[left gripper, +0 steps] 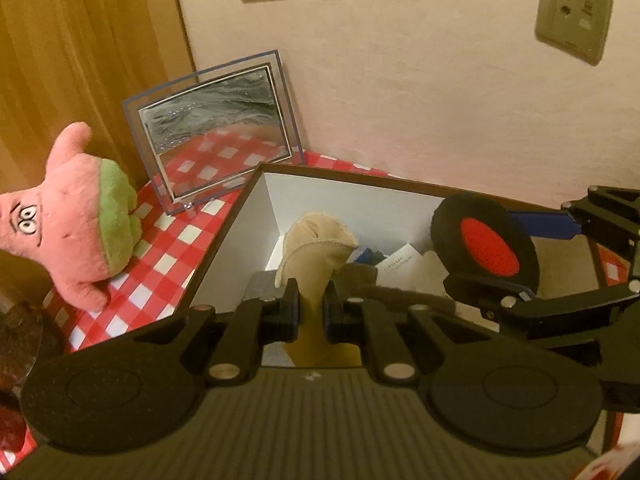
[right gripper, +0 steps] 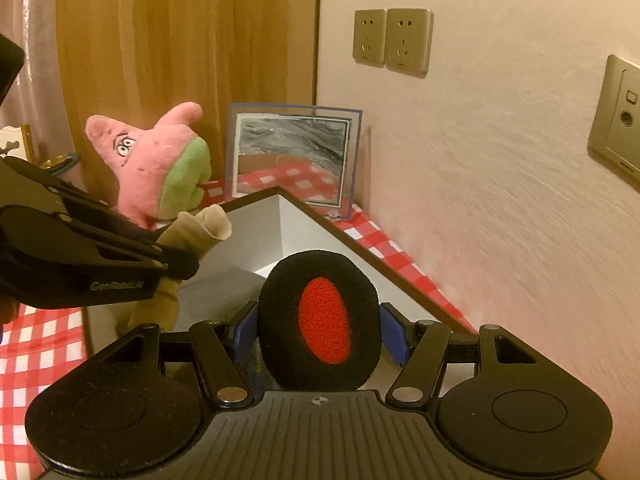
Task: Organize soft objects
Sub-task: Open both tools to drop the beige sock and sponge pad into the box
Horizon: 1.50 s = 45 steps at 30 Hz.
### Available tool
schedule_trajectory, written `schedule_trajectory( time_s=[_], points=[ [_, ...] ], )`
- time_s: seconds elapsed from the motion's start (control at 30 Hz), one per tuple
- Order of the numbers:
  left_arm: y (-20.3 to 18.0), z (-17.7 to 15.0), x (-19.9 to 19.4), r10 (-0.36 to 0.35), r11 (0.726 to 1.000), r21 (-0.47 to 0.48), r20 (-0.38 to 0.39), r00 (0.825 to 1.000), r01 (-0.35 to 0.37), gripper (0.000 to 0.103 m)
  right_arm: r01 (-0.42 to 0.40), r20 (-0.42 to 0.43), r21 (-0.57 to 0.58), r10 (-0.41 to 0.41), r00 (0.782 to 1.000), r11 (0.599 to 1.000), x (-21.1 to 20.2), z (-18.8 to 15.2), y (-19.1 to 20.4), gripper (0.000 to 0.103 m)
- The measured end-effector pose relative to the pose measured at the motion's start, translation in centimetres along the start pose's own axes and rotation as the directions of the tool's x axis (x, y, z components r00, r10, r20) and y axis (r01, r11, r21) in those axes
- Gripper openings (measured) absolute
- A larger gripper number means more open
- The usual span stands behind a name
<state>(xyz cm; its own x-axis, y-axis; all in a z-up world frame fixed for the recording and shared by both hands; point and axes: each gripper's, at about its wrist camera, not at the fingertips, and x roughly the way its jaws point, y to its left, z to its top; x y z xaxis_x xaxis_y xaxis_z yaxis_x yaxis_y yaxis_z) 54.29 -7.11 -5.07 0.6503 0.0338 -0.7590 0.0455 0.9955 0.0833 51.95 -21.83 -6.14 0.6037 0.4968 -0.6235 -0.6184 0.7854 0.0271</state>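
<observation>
My left gripper (left gripper: 311, 306) is shut on a beige fabric piece (left gripper: 316, 248), held above the open white-walled box (left gripper: 256, 232). My right gripper (right gripper: 318, 328) is shut on a round black pad with a red centre (right gripper: 320, 320), also over the box (right gripper: 304, 224). In the left wrist view that black and red pad (left gripper: 486, 240) hangs at the right, over the box's inside. The right wrist view shows the beige fabric (right gripper: 200, 228) in the left gripper (right gripper: 176, 260) at the left. A pink and green starfish plush (left gripper: 76, 216) (right gripper: 160, 160) sits on the checked cloth left of the box.
A clear picture frame (left gripper: 216, 136) (right gripper: 294, 156) leans in the corner behind the box. The red and white checked cloth (left gripper: 168, 240) covers the table. A wooden panel (right gripper: 180, 40) stands at the left, and wall sockets (right gripper: 392, 38) sit on the pink wall. Papers (left gripper: 400, 260) lie inside the box.
</observation>
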Motion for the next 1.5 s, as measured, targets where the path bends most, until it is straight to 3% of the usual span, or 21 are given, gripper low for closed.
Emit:
schedule_trajectory(
  time_s=[0.1,0.37,0.7,0.83,1.07,1.5],
  points=[
    [0.1,0.8,1.2,0.003,1.000,0.015,-0.003,1.000,-0.003,0.011,0.005,-0.009,0.007,-0.005,1.000,1.000,0.9,0.2,-0.7,0.063],
    [0.7,1.9,2.6,-0.008,1.000,0.029,0.013,1.000,0.007,0.031,0.006,-0.026,0.014,-0.005,1.000,1.000,2.3,0.3,-1.6,0.063],
    [1.5,0.6,2.4,-0.037,0.999,-0.032,-0.039,0.999,0.036,0.032,-0.011,-0.047,0.009,0.011,0.999,1.000,2.8,-0.1,-1.6,0.063],
    [1.1,0.4,1.9,-0.041,0.999,-0.038,-0.041,0.998,0.039,0.034,-0.006,-0.018,-0.007,0.006,1.000,1.000,2.6,0.2,-1.1,0.066],
    [1.0,0.0,0.5,-0.049,0.997,-0.059,-0.030,0.998,0.047,0.038,0.020,0.032,-0.006,-0.020,0.999,1.000,1.7,0.0,-1.1,0.080],
    [-0.4,-0.8,-2.7,-0.051,0.997,-0.056,-0.005,0.999,0.051,0.044,-0.006,-0.007,0.042,0.007,1.000,0.999,-2.0,-2.1,-0.8,0.081]
  ],
)
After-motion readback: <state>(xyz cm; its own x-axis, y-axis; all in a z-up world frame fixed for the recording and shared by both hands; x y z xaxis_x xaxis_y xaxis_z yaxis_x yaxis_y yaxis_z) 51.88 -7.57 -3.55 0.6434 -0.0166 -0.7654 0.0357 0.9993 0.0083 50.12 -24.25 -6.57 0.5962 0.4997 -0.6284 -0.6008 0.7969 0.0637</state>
